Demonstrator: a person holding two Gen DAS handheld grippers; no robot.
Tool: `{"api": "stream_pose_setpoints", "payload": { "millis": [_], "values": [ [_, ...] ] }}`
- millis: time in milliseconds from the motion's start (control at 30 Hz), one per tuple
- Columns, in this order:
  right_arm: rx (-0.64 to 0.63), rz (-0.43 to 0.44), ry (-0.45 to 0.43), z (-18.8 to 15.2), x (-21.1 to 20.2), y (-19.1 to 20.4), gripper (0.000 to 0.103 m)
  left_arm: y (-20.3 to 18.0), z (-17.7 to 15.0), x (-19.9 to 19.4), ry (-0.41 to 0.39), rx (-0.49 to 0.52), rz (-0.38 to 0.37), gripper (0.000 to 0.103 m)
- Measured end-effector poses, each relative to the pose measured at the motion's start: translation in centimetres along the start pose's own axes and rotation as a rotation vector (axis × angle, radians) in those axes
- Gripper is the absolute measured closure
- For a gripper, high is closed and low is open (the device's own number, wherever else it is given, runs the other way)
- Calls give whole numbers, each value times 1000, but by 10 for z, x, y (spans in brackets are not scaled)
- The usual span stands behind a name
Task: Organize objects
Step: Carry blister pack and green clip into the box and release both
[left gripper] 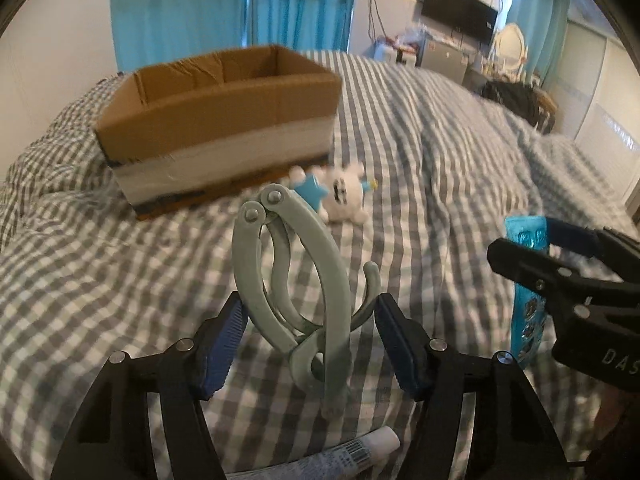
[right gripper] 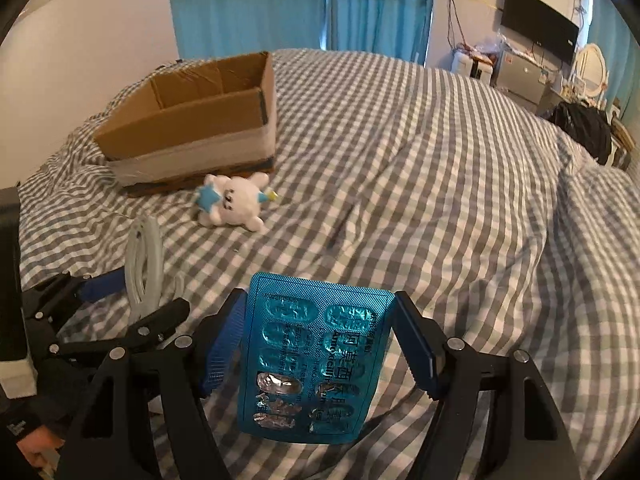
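The cardboard box (left gripper: 218, 120) sits in the upper left of both views, and the part of its inside that shows looks empty, so the tidying seems to be only starting. The left gripper (left gripper: 310, 344) holds a pale green folding hanger (left gripper: 296, 280) between its blue pads (left gripper: 222, 350), up off the checked bed cover (left gripper: 440, 200). The right gripper (right gripper: 320, 348) pinches a blue pill pack (right gripper: 316, 356) by its two side edges, in the lower middle of its own view. Both things still need to go into the box, I think. A small white plush toy (right gripper: 236, 202) with a blue star lies on the cover just in front of the box, so it is left to do too. Only the left view shows a white tube (left gripper: 340, 454) lying at the bottom edge, under the gripper. Only the right view shows the flat face of the pill pack, with some pockets already popped open; the left view sees it edge-on at the right side.
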State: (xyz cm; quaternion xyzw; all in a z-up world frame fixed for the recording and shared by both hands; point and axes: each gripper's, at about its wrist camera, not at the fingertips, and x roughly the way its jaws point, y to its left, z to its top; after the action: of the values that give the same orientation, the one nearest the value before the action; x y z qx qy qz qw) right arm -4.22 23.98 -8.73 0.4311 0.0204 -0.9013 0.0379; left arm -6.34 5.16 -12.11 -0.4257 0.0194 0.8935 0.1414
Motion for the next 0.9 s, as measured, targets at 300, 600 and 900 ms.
{"api": "stream_pose_setpoints", "payload": {
  "millis": [300, 600, 900],
  "values": [
    [-54, 23, -114, 42, -43, 20, 31, 31, 60, -36, -100, -49, -7, 52],
    [-148, 18, -226, 109, -60, 46, 31, 64, 114, -43, -183, -86, -10, 52],
    [-170, 121, -268, 193, -40, 68, 31, 105, 188, -39, -266, -82, 41, 52]
  ]
}}
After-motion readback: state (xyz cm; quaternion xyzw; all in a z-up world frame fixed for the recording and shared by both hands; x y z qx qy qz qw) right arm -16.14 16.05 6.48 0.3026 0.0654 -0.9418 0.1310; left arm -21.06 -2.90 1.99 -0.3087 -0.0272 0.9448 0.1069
